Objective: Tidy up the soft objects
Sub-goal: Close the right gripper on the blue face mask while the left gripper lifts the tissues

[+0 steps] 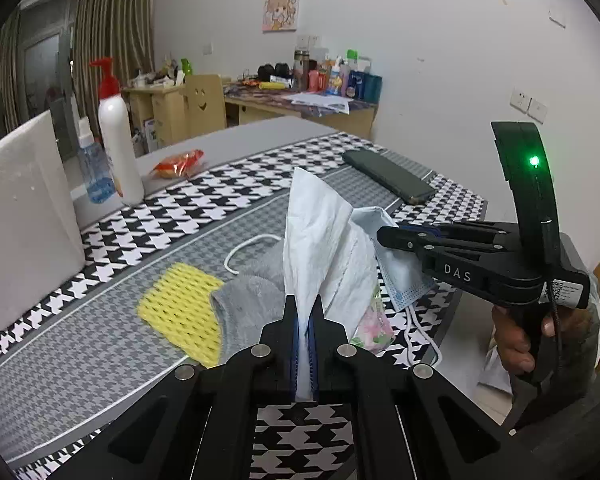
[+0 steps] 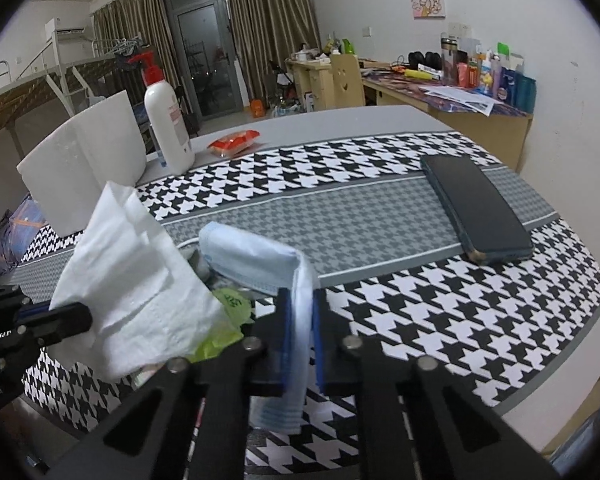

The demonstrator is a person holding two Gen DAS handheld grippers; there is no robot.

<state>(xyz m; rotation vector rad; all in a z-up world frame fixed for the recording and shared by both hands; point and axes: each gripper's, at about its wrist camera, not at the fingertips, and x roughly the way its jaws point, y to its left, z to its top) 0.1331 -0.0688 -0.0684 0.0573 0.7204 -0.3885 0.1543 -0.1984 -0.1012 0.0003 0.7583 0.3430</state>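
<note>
The left gripper (image 1: 304, 320) is clenched on a white tissue (image 1: 320, 240) lifted above the soft pile near the table's near edge, while the right gripper (image 2: 300, 320) pinches a blue face mask (image 2: 256, 256) just right of it. To do this well, each should probably lift clear without dragging the grey cloth (image 1: 252, 296) or yellow mesh (image 1: 184, 308). "DAS" reads on the right gripper's body.

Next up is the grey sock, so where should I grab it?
Grip the sock at its open cuff edge nearest the yellow mesh, coming from above on the left. It lies flat there, while the tissue and mask cover its right side.
</note>
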